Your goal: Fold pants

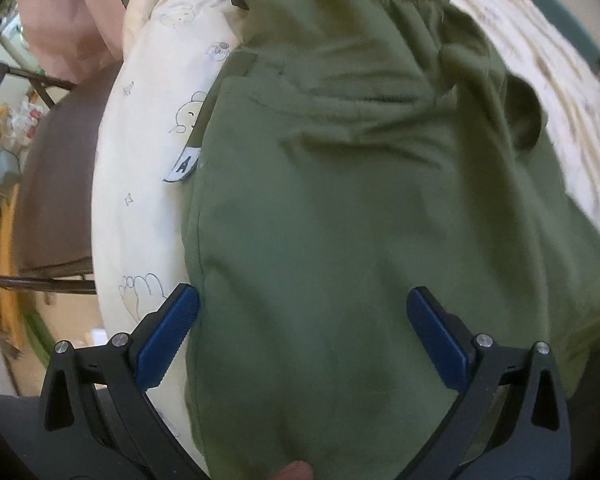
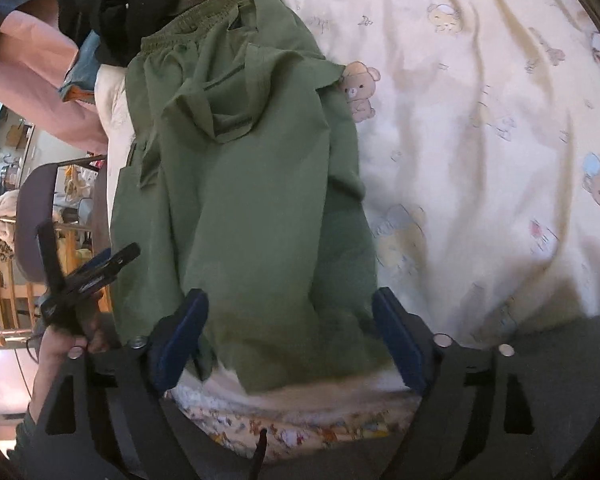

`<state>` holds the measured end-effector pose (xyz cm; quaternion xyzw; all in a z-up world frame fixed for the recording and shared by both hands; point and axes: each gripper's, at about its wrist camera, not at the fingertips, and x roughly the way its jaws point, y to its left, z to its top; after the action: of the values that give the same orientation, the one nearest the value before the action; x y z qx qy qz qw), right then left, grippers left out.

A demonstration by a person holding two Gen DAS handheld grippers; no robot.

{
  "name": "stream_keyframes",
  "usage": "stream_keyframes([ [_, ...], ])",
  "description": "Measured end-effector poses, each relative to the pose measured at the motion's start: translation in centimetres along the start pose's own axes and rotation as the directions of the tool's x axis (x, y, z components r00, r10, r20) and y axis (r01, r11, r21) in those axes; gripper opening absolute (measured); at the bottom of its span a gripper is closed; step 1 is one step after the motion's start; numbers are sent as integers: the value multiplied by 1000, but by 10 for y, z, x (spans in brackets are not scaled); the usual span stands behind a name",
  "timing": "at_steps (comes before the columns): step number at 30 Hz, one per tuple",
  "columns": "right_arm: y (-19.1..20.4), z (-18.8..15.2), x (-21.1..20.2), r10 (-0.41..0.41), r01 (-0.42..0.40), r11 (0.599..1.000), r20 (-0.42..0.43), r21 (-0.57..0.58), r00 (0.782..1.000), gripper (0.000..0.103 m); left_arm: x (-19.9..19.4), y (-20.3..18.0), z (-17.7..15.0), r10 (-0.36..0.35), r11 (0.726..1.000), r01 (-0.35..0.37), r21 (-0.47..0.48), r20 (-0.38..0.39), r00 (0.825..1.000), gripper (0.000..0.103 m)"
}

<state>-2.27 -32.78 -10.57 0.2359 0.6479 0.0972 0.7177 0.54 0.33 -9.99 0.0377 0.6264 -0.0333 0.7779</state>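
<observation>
Presently the green pants (image 2: 240, 184) lie folded lengthwise on a bed, on a cream sheet printed with bears (image 2: 480, 128); the pants serve as landmark for all positions below.

Left of the pants, right wrist view: a person's hand (image 2: 56, 344) holds the left gripper (image 2: 96, 268) beyond the bed edge, near the pants' left side seam. Further left, a grey chair (image 2: 32, 208) and a pink garment (image 2: 32, 72) stand off the bed.

Left wrist view: left gripper (image 1: 302, 340) has its blue fingers (image 1: 168, 336) spread wide and holding nothing. One finger sits just over the pants' left edge, above the sheet (image 1: 140, 200); the other is over the green cloth. A small white tag marked "A" (image 1: 184, 166) sticks out from the pants' left seam.

At the pants' far end, the elastic waistband (image 2: 196, 20) lies bunched against a black garment (image 2: 136, 12).

At the pants' near end, the right gripper (image 2: 290, 336) straddles the leg hems, fingers (image 2: 182, 340) wide apart, nothing clamped; pads not pressing the cloth.

Right of the pants: bare wrinkled sheet only.
</observation>
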Motion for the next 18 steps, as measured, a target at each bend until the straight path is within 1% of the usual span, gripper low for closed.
stream_keyframes([
  [2,-5,-10,7,-41,42,999,-47,17,998,94,8,-4,-3,38,999,-37,21,-19,999,103],
  [3,-8,-13,16,-51,55,997,-85,45,995,95,12,-4,-4,40,999,-40,21,-32,999,103],
  [4,-20,-17,31,-40,56,990,-125,132,991,95,17,-4,-5,36,999,-35,14,-52,998,103],
  [5,-29,-20,40,-8,35,974,-121,225,993,95,23,-4,-7,31,1000,-31,2,-76,997,103],
  [6,-35,-24,49,12,18,956,-102,292,995,95,29,-4,-9,31,999,-32,-5,-95,995,103],
  [7,-39,-26,57,10,15,941,-71,338,997,95,35,-5,-10,37,999,-38,-4,-111,993,103],
  [8,-42,-30,66,-12,24,924,-35,381,999,95,40,-7,-11,50,999,-49,7,-124,991,103],
  [9,-43,-31,71,-7,9,917,-6,400,1000,87,45,-9,-13,65,998,-62,27,-134,989,103],
  [10,-43,-34,73,10,-26,909,41,416,999,78,48,-10,-15,74,997,-69,39,-138,988,103],
  [11,-41,-36,72,0,-30,908,71,417,998,60,49,-11,-17,82,996,-75,51,-140,987,103],
  [12,-33,-37,66,-21,-18,919,94,394,995,48,50,-11,-18,82,996,-75,58,-140,987,103],
  [13,-25,-38,57,-46,1,935,120,356,992,43,50,-11,-20,81,995,-73,65,-138,987,103],
  [14,-16,-40,44,-72,22,949,149,315,986,32,50,-11,-20,81,995,-72,69,-136,987,103],
  [15,-12,-41,34,-72,19,955,168,295,983,17,51,-10,-21,80,995,-71,68,-137,987,103],
  [16,-8,-43,21,-72,17,962,192,271,979,15,52,-10,-21,80,995,-72,64,-142,987,103],
  [17,0,-44,4,-96,44,973,228,225,969,9,54,-10,-21,83,995,-75,60,-147,986,103],
  [18,5,-45,-9,-88,40,982,262,184,961,5,54,-11,-23,87,995,-79,60,-148,985,103],
])
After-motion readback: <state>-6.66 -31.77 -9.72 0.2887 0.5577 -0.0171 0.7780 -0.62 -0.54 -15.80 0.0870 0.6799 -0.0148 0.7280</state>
